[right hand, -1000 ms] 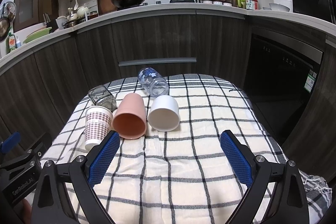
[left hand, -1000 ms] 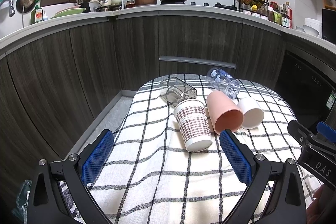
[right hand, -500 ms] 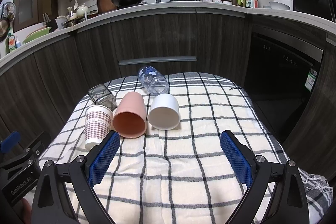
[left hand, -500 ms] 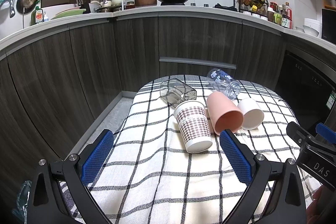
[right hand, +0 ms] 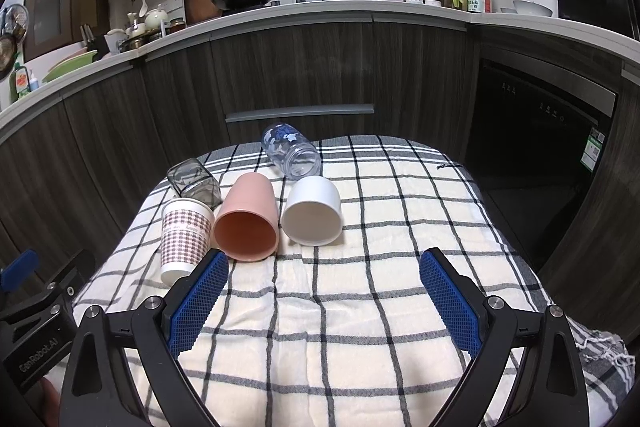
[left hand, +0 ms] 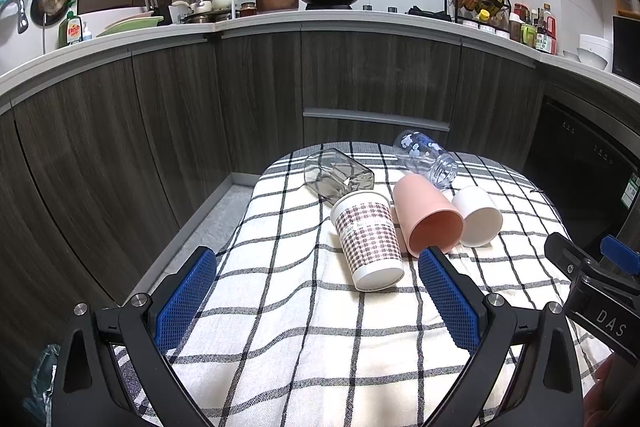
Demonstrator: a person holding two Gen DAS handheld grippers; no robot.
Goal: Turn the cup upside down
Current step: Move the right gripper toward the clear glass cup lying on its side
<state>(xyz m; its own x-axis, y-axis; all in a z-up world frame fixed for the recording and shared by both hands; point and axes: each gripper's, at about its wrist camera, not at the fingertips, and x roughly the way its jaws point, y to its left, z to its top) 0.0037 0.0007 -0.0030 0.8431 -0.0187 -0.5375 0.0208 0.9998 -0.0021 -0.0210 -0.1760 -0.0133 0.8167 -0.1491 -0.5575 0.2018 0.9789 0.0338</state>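
Observation:
Several cups lie on their sides on a checked tablecloth (left hand: 304, 339) (right hand: 360, 307): a houndstooth paper cup (left hand: 368, 241) (right hand: 185, 239), a pink cup (left hand: 426, 215) (right hand: 248, 219), a white cup (left hand: 478, 215) (right hand: 313, 215), a smoky square glass (left hand: 338, 177) (right hand: 194, 183) and a clear blue-printed glass (left hand: 426, 157) (right hand: 292, 151). My left gripper (left hand: 316, 275) is open and empty, a little short of the paper cup. My right gripper (right hand: 324, 277) is open and empty, in front of the pink and white cups.
Dark wood kitchen cabinets (left hand: 360, 83) curve round behind the table, with a cluttered counter on top. A dark oven front (right hand: 540, 131) stands to the right. The right gripper's body (left hand: 592, 291) shows at the right edge of the left wrist view.
Both grippers have barely shifted. The cups have not moved.

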